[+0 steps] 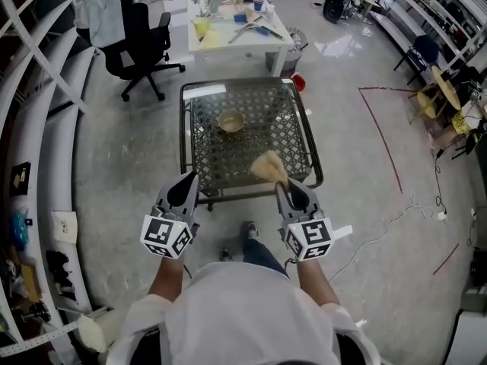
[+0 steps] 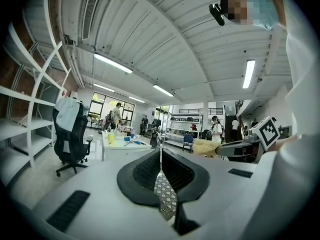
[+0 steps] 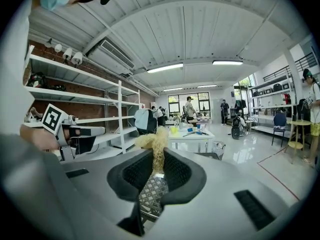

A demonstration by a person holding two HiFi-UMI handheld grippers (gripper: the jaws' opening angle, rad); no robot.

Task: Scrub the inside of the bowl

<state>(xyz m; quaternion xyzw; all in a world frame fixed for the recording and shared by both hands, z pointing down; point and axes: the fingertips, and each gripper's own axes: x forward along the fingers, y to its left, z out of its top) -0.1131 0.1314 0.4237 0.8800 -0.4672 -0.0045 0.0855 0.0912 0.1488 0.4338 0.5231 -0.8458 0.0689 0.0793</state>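
A small tan bowl (image 1: 230,121) sits upright on the far half of a metal lattice table (image 1: 292,147). My right gripper (image 1: 283,185) is shut on a yellowish fibrous scrubber (image 1: 268,167), held above the table's near edge, well short of the bowl. In the right gripper view the scrubber (image 3: 154,144) sticks up from between the closed jaws of that gripper (image 3: 157,156). My left gripper (image 1: 185,182) hovers at the table's near left corner, shut with nothing in it. In the left gripper view its jaws (image 2: 160,151) meet, and the scrubber (image 2: 206,147) shows off to the right.
Beyond the lattice table stands a white table (image 1: 240,33) cluttered with small items, with a black office chair (image 1: 141,40) to its left. White shelving (image 1: 38,128) runs along the left. Red tape lines (image 1: 384,139) and a white cable (image 1: 380,230) lie on the floor at the right.
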